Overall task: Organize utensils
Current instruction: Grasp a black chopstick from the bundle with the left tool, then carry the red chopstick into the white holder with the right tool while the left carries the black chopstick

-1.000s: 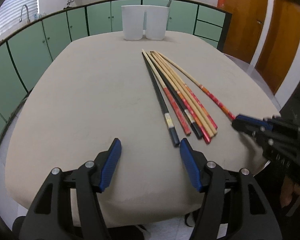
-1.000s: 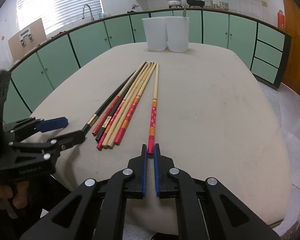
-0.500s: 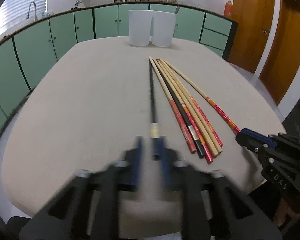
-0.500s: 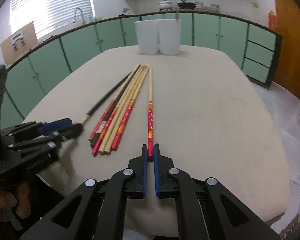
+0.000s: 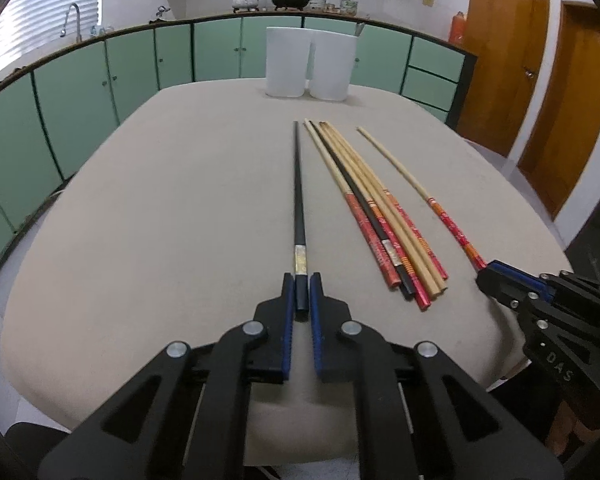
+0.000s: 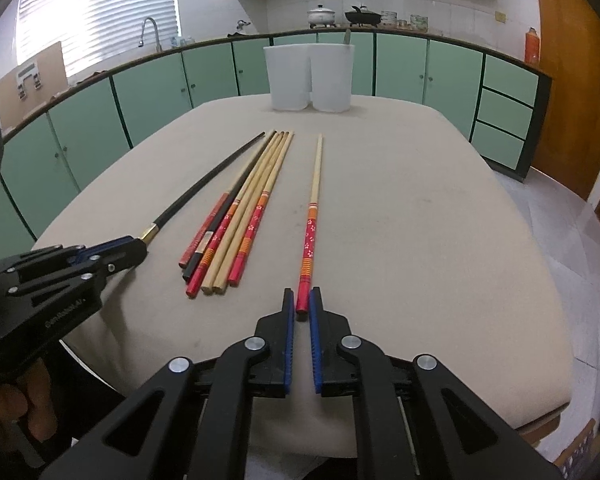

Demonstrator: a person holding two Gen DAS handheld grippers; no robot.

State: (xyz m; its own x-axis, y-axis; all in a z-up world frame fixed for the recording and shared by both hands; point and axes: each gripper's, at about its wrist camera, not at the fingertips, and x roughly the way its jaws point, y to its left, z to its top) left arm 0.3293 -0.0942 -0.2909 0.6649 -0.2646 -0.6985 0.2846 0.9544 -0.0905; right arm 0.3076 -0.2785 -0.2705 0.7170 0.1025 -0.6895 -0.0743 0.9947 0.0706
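Home kitchen for sure: mint-green cabinet doors (image 6: pixel 152 92), curved chrome sink faucet (image 6: pixel 150 30), lidded metal pot (image 6: pixel 321 16) and black wok (image 6: pixel 362 16) on the counter.

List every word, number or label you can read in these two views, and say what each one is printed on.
"DAS": on the black body of the right claw, seen from the left wrist view.
Embossed lettering on the body of the left claw, right wrist view: too blurred to read.
Pale label band on the black chopstick: no legible text.
Patterns on the red-ended chopstick: decoration only, no words.
White holders: no text visible.
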